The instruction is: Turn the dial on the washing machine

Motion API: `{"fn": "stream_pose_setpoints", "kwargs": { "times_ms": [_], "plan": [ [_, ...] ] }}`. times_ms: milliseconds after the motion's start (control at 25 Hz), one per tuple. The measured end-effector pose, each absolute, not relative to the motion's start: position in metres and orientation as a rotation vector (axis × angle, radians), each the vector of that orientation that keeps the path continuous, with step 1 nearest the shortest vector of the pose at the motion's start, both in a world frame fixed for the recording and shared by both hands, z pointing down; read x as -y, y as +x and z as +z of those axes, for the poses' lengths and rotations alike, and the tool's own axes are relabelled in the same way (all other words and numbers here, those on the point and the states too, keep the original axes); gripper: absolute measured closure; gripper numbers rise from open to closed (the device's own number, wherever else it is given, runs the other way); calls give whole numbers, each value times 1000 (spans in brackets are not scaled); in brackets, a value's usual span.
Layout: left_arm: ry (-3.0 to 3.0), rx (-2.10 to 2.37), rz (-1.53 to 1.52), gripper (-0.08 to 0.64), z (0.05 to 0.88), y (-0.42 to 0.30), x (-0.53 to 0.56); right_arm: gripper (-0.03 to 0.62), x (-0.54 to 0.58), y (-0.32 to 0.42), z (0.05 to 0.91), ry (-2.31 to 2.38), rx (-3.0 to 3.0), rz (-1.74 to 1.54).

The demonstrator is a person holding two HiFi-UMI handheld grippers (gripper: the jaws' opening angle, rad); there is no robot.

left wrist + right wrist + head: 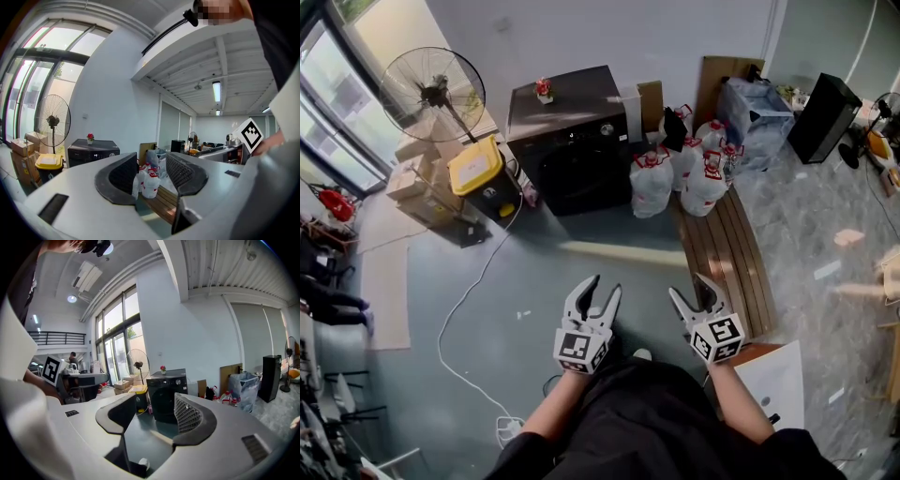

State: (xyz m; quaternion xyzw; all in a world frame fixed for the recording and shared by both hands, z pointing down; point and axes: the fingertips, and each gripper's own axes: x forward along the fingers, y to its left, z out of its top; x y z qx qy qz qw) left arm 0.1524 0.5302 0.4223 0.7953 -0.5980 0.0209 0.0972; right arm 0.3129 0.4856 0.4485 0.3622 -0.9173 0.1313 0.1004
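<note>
Black washing machine (572, 141) stands well ahead, dial (607, 129) on its panel's right. My left hand-held gripper (605, 286) and right hand-held gripper (687, 285) gape empty; I'd step close, squaring the right on it.

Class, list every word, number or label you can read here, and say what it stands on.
Nothing can be read.
Lit display on the washing machine: too small.
Red print on the white bags: blurred.
Markers on the left gripper and right gripper: square patterns, no words.
</note>
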Motion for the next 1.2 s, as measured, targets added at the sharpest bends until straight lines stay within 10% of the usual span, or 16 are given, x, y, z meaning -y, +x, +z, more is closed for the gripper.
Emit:
{"fn": "stream_pose_setpoints", "kwargs": {
  "times_ms": [1200],
  "plan": [
    [2421, 1697, -10, 390, 430, 22, -268, 368, -243, 197, 464, 1183, 2628, 447]
  ]
}}
